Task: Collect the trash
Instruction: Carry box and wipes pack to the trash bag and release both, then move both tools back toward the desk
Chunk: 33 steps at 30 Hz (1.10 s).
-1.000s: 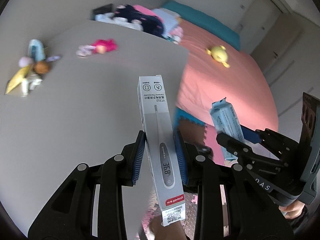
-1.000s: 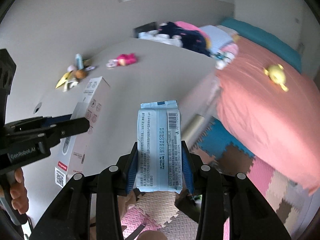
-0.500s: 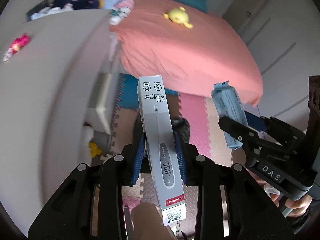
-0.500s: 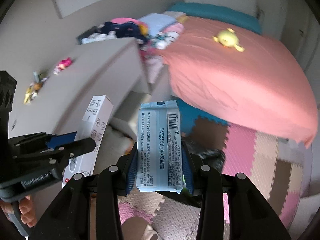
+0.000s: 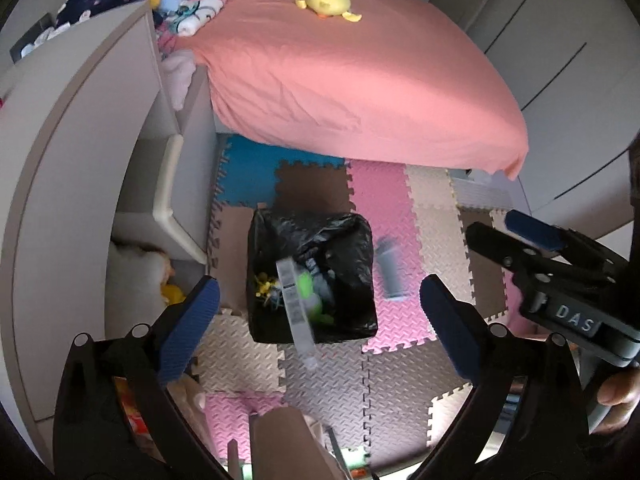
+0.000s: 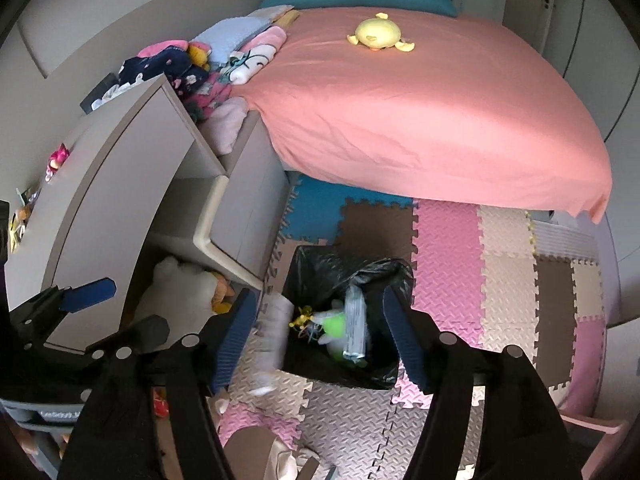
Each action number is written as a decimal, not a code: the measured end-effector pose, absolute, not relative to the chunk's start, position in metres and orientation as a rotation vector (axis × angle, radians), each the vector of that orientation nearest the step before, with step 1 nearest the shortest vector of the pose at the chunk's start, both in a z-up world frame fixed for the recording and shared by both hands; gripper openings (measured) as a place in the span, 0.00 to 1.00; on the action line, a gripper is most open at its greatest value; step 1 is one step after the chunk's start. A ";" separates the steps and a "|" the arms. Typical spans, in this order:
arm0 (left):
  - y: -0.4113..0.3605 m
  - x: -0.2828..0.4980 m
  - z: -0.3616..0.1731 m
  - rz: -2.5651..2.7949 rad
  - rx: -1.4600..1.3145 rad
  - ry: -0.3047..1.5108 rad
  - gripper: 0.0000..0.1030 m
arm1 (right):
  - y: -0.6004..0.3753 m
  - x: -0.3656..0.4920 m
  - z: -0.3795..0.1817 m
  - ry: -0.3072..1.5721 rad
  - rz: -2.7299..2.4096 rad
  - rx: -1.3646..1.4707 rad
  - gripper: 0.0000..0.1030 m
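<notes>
A bin lined with a black bag (image 5: pixel 352 240) (image 6: pixel 320 264) stands on the foam floor mat, with trash inside it. My left gripper (image 5: pixel 319 284) hangs above it, its jaws opening wide, nothing between the pads. The white thermometer box (image 5: pixel 296 308) falls blurred below it, over the bin's front edge; in the right wrist view the box (image 6: pixel 272 340) shows beside the bin's left wall. My right gripper (image 6: pixel 320 295) also has its jaws opening with nothing between the pads, and the blue wipes pack (image 6: pixel 356 328) drops into the bag. Each gripper shows in the other view (image 5: pixel 492 224) (image 6: pixel 132 308).
A bed with a pink sheet (image 6: pixel 420 112) and a yellow plush (image 6: pixel 378 34) lies beyond the bin. A grey dresser (image 6: pixel 120 168) with a pulled-out drawer (image 6: pixel 236 216) stands left, a white plush (image 6: pixel 180 292) beneath it. Coloured foam tiles (image 6: pixel 508 280) cover the floor.
Both grippers swung from over the grey dresser top to above the bin and sank. Both let go: the thermometer box and the wipes pack have left the pads and are falling.
</notes>
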State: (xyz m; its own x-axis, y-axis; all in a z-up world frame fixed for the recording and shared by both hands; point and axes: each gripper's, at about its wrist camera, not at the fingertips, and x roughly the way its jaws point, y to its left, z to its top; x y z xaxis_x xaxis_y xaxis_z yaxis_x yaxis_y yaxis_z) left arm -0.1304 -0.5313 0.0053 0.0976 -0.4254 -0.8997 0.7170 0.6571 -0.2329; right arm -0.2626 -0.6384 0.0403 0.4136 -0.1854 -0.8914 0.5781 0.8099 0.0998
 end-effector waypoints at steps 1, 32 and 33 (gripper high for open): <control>-0.530 -0.127 0.004 -0.860 0.282 1.214 0.94 | -0.639 -0.264 0.040 1.040 -0.497 0.425 0.65; -0.395 -0.036 0.083 -0.702 0.133 1.076 0.94 | -0.518 -0.151 0.109 0.978 -0.281 0.231 0.65; -0.388 -0.032 0.085 -0.692 0.126 1.074 0.94 | -0.510 -0.144 0.111 0.978 -0.267 0.220 0.65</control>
